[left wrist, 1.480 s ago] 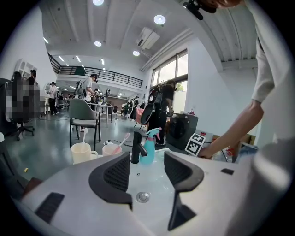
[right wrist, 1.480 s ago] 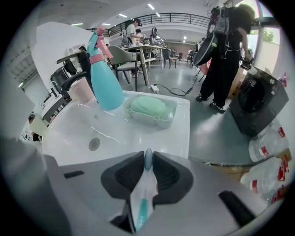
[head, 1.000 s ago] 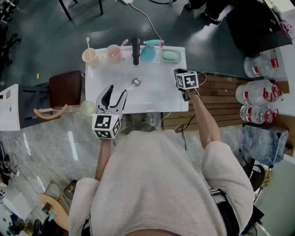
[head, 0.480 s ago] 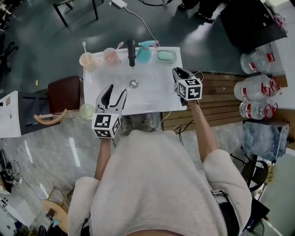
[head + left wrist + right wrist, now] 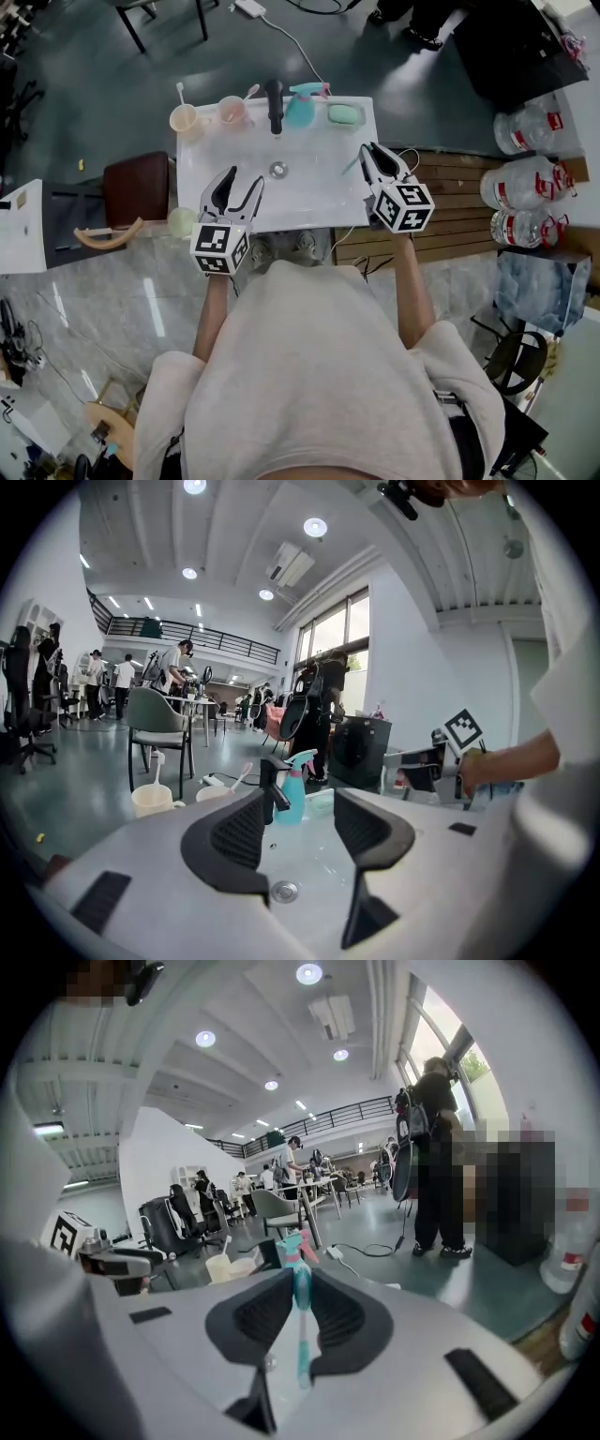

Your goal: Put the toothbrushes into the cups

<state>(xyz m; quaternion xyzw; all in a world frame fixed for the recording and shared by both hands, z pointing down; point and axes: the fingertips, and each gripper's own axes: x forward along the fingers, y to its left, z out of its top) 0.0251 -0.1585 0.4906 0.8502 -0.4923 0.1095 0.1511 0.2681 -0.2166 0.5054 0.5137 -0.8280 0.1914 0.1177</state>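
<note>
**Brush in a thin pinch, and a crowded route to the cups**

The right gripper is closed on a teal toothbrush. Its pads pinch the slim handle, and the rest of the brush hangs free below the jaws. It hovers above the right part of the white counter. The left gripper has its jaws apart with nothing between them, and hangs over the counter's front left.

The likeliest slip is the brush itself. A narrow handle held at one spot can swivel or slide in the pads if the hand tilts quickly, and then the brush would meet a cup rim crooked or drop into the basin.

The yellow cup and the pink cup stand at the far left corner, well away from the right gripper. Each already shows a brush sticking up, so the mouths are partly taken. A sideways nudge from the jaws could tip a cup that seems light.

Between the right gripper and the cups stand the black tap and the teal spray bottle. The green soap dish sits further right. A low reach across the counter risks clipping them, so a high approach looks safer. A pale green round thing sits just beside the counter's left edge, but whether it is a third cup I cannot tell.
</note>
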